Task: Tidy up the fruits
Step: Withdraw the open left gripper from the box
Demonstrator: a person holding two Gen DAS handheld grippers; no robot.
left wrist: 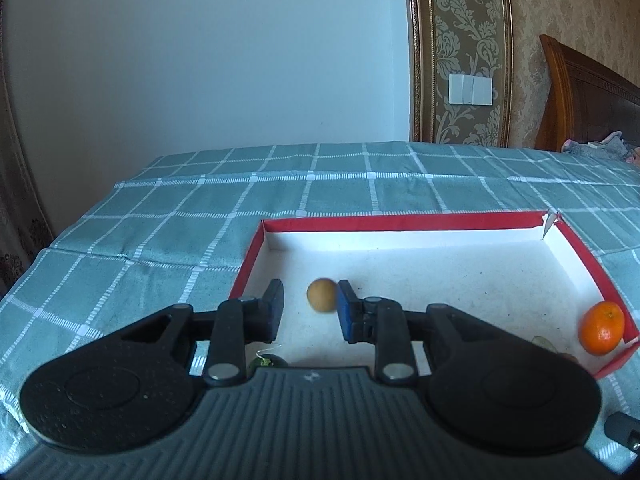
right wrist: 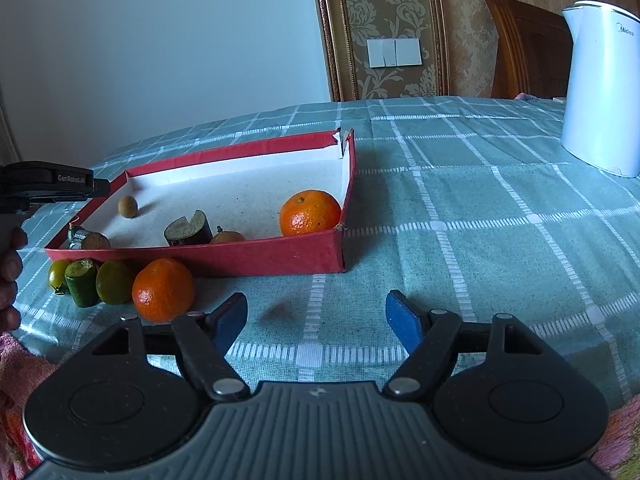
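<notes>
As seen from both wrists: red tray (right wrist: 240, 258) flat on checked cloth (right wrist: 480, 220). Right gripper (right wrist: 316, 316) spread wide, empty, just before tray's near wall. Left gripper (left wrist: 309, 300) narrowly parted over tray floor, pinching nothing. Orange (right wrist: 310, 213) in tray's near corner. Small brown fruit (left wrist: 322, 295) loose on tray floor, in line between left fingers.

Both wrist cams low, angled down, close on shared red tray (left wrist: 400, 222), prob. from adjacent sides.
</notes>
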